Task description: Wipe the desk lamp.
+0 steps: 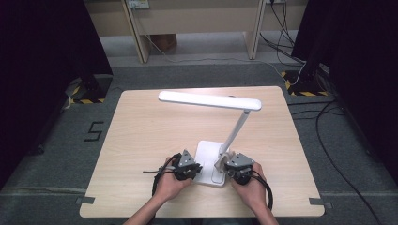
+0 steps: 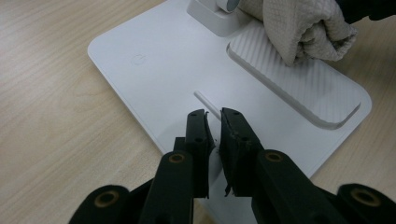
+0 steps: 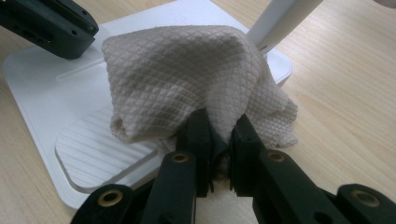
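Your right gripper is clamped on the bunched waffle-weave cloth, which rests on the ribbed tray of the white lamp base, low and centre in the high view, just beside the foot of the lamp arm. Your left gripper has its jaws nearly together over the base's near edge, a thin white ridge running between the tips; whether they pinch it, you cannot tell from here. If that hold is loose, a hard wipe could slide the base across the bench. Push toward the arm and the cloth may snag, tipping the lamp head.
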Demonstrator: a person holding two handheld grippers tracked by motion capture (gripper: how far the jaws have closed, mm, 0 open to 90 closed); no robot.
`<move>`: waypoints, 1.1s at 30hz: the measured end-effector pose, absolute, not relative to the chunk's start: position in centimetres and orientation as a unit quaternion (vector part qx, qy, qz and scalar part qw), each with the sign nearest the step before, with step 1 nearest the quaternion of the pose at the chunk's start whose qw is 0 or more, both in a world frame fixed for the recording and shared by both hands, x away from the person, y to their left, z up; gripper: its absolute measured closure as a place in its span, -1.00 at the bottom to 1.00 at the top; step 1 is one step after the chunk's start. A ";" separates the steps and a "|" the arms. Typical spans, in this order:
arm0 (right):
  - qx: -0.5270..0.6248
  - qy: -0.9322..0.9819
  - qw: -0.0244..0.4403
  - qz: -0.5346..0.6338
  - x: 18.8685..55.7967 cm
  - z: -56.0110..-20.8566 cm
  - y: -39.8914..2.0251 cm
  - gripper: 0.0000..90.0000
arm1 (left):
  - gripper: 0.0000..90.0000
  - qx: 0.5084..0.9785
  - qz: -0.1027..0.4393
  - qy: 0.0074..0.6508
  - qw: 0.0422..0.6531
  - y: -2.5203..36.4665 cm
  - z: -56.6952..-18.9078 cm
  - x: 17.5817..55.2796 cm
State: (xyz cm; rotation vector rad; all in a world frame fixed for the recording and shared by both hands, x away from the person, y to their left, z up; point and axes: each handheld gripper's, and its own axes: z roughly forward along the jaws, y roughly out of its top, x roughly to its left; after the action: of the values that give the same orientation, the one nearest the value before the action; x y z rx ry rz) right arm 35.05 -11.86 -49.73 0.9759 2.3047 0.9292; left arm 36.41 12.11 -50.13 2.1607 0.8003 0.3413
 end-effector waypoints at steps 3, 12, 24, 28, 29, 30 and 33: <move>0.356 0.839 0.235 0.337 35.0 -49.7 -11.8 0.82 | 0.80 0.851 0.137 0.316 0.396 12.1 -50.2 36.4; 0.349 0.844 0.236 0.332 34.7 -49.6 -11.6 0.82 | 0.79 0.851 0.136 0.317 0.397 12.1 -50.2 36.4; 0.334 0.854 0.233 0.324 33.7 -49.4 -11.4 0.82 | 0.79 0.852 0.136 0.316 0.394 12.1 -50.1 36.4; 0.328 0.857 0.229 0.326 33.2 -49.4 -11.4 0.82 | 0.79 0.853 0.137 0.314 0.393 12.0 -50.1 36.4; 0.329 0.857 0.227 0.325 33.0 -49.4 -11.4 0.82 | 0.79 0.854 0.136 0.313 0.392 12.0 -50.1 36.4; 0.328 0.858 0.226 0.324 32.9 -49.3 -11.4 0.82 | 0.79 0.855 0.137 0.313 0.391 12.0 -50.1 36.4; 0.323 0.860 0.226 0.325 32.6 -49.3 -11.4 0.82 | 0.80 0.854 0.137 0.314 0.392 12.0 -50.1 36.4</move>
State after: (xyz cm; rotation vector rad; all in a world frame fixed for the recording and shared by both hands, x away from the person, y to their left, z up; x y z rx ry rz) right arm 32.59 -11.38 -49.31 0.8900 2.3715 0.8956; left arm 36.39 12.04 -50.09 2.1670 0.7976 0.3482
